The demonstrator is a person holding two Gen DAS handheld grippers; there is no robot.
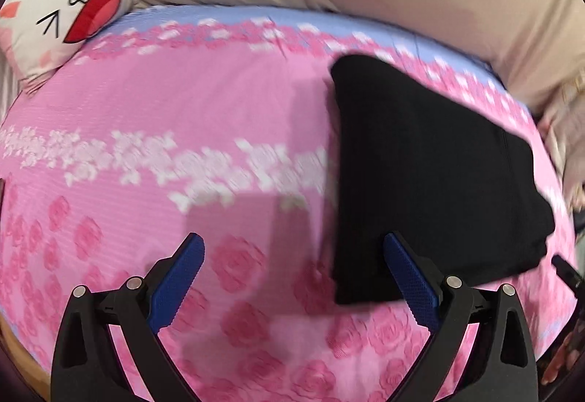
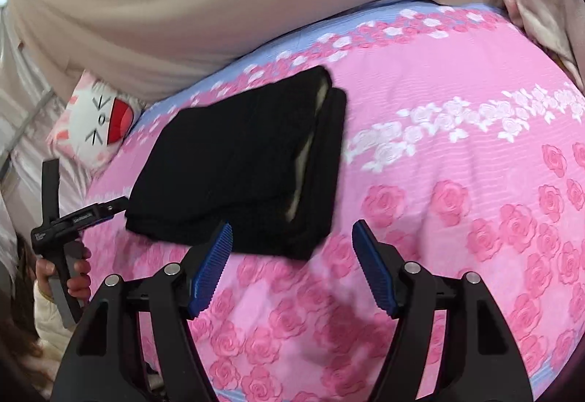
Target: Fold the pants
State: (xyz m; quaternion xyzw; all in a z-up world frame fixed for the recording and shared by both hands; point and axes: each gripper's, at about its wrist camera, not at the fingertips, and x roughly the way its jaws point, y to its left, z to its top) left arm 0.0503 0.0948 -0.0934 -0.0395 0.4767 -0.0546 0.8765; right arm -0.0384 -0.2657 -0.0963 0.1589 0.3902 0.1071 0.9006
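On pink bedspread (image 1: 219, 102), folded pants (image 1: 431, 182)

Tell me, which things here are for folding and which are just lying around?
For the job: pants, left gripper, right gripper.
Just lying about: cat pillow, beige blanket. The pink sheet is only what the pants lie on.

Black folded pants (image 1: 431, 175) are seen lying on a pink rose-printed bedspread (image 1: 182, 109); the left gripper (image 1: 294, 277) is held with jaws spread, nothing between them.
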